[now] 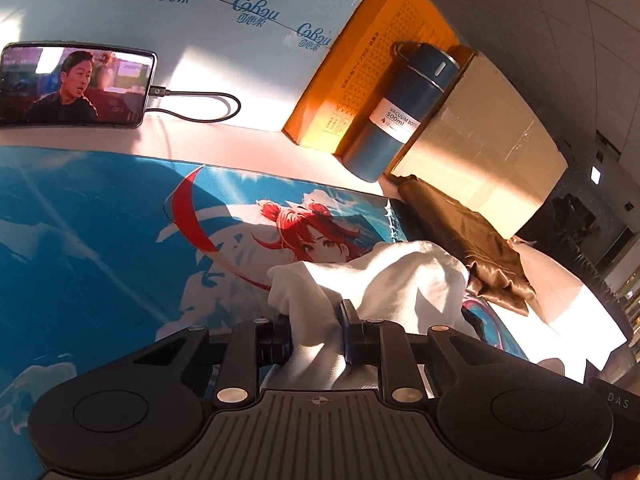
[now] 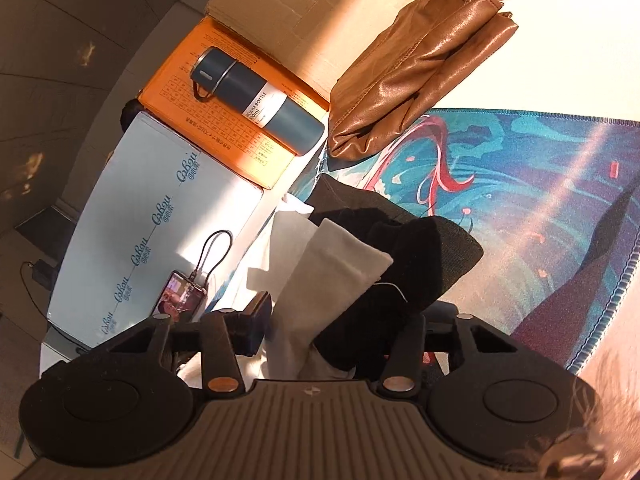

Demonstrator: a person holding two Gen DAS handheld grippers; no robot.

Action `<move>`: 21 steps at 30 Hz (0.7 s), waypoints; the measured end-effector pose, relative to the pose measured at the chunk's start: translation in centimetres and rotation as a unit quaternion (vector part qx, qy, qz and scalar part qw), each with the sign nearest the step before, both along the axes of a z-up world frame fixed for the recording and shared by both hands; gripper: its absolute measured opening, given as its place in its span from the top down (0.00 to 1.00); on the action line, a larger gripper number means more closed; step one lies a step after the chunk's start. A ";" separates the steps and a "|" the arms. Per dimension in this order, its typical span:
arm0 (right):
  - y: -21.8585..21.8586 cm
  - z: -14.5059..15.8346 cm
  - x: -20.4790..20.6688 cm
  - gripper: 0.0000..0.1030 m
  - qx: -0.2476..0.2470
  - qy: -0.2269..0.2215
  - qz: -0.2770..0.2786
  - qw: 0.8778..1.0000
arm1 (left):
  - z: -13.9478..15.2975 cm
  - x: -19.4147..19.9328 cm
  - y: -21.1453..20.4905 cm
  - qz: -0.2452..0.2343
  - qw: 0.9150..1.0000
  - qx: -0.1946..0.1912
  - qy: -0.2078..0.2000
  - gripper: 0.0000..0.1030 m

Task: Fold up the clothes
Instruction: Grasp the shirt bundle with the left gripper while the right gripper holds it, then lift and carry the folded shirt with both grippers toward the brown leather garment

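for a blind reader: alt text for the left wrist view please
The left gripper is shut on a white cloth over a blue anime mat. Behind lie a brown garment, a blue bottle, boxes and a phone playing video.

Right gripper point(image 2: 340, 320) clamps a white cloth point(image 2: 320, 280) together with black fabric point(image 2: 420, 256), both rising from between its fingers. Beyond lies a printed mat point(image 2: 540, 200) on the worktop point(image 2: 560, 60); a brown garment point(image 2: 416, 76) overlaps the mat's far edge. Blue bottle point(image 2: 260, 100) lies on an orange box point(image 2: 224, 136).
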State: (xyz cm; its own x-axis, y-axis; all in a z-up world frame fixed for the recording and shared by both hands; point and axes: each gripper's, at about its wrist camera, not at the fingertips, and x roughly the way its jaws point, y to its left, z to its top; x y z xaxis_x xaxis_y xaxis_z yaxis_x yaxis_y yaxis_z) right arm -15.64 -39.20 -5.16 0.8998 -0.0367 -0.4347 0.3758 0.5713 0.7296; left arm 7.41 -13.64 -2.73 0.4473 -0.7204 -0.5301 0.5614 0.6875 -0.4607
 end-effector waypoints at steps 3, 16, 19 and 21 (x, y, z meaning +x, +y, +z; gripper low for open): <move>-0.6 0.4 0.7 0.81 -0.006 -0.010 0.010 1.000 | 1.4 -1.3 -0.5 -0.012 0.998 0.023 -0.059 0.86; -6.5 10.0 0.0 0.83 -0.099 -0.205 0.019 0.974 | 10.0 -3.0 -5.6 -0.018 0.969 -0.015 -0.246 0.87; -9.1 11.6 0.9 0.83 -0.130 -0.223 0.009 0.966 | 10.9 -2.1 -8.6 -0.017 0.964 -0.038 -0.263 0.87; -11.1 12.6 2.1 0.83 -0.154 -0.225 0.007 0.962 | 11.3 -1.5 -11.2 -0.017 0.960 -0.046 -0.274 0.87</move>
